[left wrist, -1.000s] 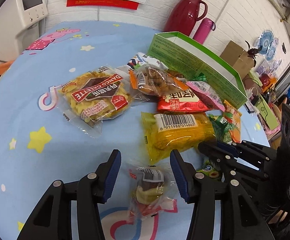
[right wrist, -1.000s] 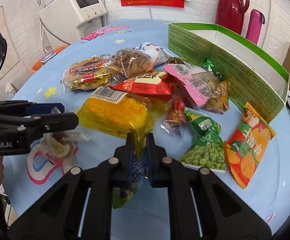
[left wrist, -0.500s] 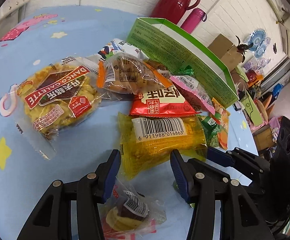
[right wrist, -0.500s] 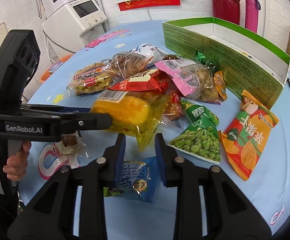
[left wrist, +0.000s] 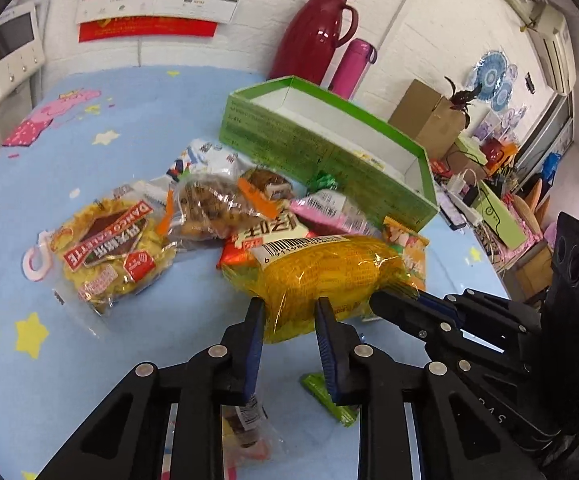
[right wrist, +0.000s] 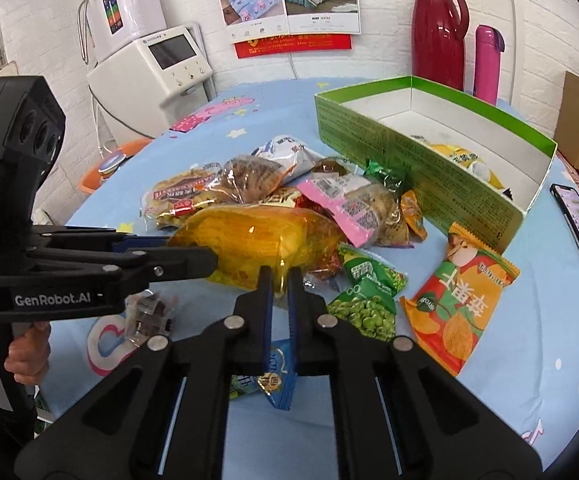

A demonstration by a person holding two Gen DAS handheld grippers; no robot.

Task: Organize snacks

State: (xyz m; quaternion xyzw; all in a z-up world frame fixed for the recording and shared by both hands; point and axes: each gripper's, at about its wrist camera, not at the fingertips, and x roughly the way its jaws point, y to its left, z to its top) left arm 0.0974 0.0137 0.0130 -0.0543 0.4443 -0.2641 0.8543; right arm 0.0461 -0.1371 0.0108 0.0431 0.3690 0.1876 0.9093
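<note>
In the left wrist view, the left gripper [left wrist: 289, 314] clamps the near end of the yellow snack pack [left wrist: 325, 276], held above the blue tablecloth [left wrist: 161, 320], with the green box [left wrist: 329, 148] behind the snack pile.

left tongs [left wrist: 288, 316] clamped, right tongs [right wrist: 279, 284] pinched

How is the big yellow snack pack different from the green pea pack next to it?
The yellow pack is bulky and see-through; the green pea pack is flatter, smaller and printed opaque. The yellow pack is lifted, pinched by both the left hand-held gripper and the right hand-held gripper; the pea pack lies untouched on the blue tablecloth. Both are sealed snacks outside the green box.
</note>
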